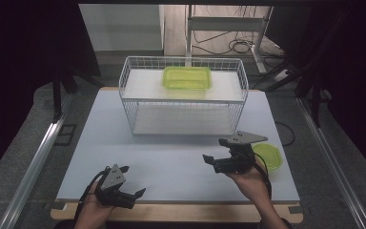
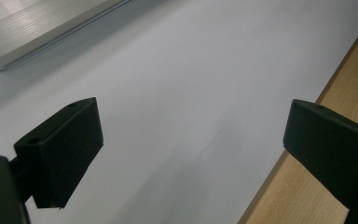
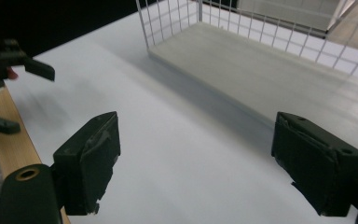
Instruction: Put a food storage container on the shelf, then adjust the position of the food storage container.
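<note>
The right gripper (image 1: 215, 151), jaws wide and empty, hovers just left of the green lid (image 1: 267, 156), well in front of the wire rack (image 1: 183, 102). The left gripper (image 1: 133, 180) waits open, farther left. Next, I'd judge, comes reaching back for the lid.

the left gripper (image 2: 191, 158) shows its two black jaws rising from the bottom corners of the frame, one at lower left, one at lower right, standing wide apart with nothing between them. behind them a pale white table top (image 2: 182, 79) fills most of the frame. a light wooden edge strip (image 2: 307, 196) runs diagonally along the right side, partly under the right-hand jaw. a shiny metal rail (image 2: 32, 28) crosses the upper left corner.
</note>
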